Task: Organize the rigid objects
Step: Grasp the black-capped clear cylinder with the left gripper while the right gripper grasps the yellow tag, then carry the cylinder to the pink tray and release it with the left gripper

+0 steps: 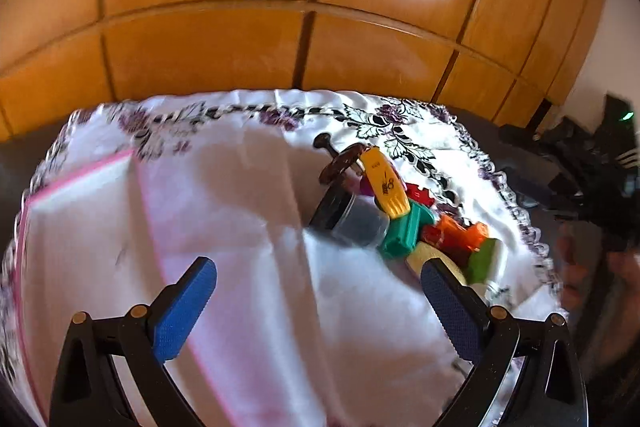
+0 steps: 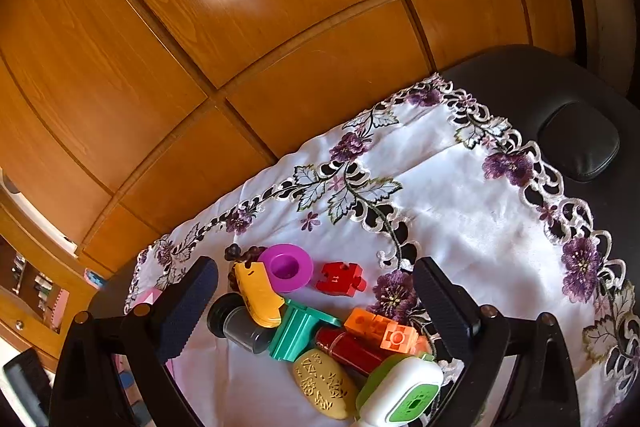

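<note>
A pile of small rigid toys lies on a white embroidered cloth (image 2: 460,187). In the right wrist view I see a purple cup (image 2: 286,267), a red puzzle piece (image 2: 340,279), a yellow piece (image 2: 258,297), a grey jar with black lid (image 2: 240,327), a teal piece (image 2: 298,333), an orange brick (image 2: 384,333), a dark red tube (image 2: 352,347), a tan oval (image 2: 324,385) and a white-green device (image 2: 404,391). My right gripper (image 2: 316,299) is open above the pile. My left gripper (image 1: 320,287) is open over a clear zip bag (image 1: 120,227), left of the pile (image 1: 384,211).
Wooden cabinet doors (image 1: 280,7) stand behind the table. A dark padded chair (image 2: 576,139) is at the right. A hand (image 1: 592,275) shows at the right edge of the left wrist view. Shelves (image 2: 28,291) are at far left.
</note>
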Demonstrator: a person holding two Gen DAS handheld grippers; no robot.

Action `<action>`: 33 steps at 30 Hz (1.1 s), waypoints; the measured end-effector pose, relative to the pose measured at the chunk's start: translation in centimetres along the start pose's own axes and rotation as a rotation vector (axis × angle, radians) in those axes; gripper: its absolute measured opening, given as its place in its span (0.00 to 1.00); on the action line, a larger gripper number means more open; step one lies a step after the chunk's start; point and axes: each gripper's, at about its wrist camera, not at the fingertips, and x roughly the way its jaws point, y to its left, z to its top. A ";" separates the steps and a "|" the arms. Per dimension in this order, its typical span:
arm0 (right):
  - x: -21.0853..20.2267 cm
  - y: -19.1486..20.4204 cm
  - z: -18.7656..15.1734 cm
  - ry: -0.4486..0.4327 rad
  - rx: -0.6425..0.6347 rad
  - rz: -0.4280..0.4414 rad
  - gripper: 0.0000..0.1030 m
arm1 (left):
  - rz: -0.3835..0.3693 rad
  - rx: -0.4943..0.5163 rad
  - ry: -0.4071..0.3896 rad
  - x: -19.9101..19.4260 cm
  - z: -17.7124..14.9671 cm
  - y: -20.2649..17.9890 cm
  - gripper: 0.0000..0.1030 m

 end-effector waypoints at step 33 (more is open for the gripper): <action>2.7 2.4 -1.8 0.137 -0.151 -0.045 0.75 | 0.013 0.115 0.104 5.1 -2.0 -1.4 0.62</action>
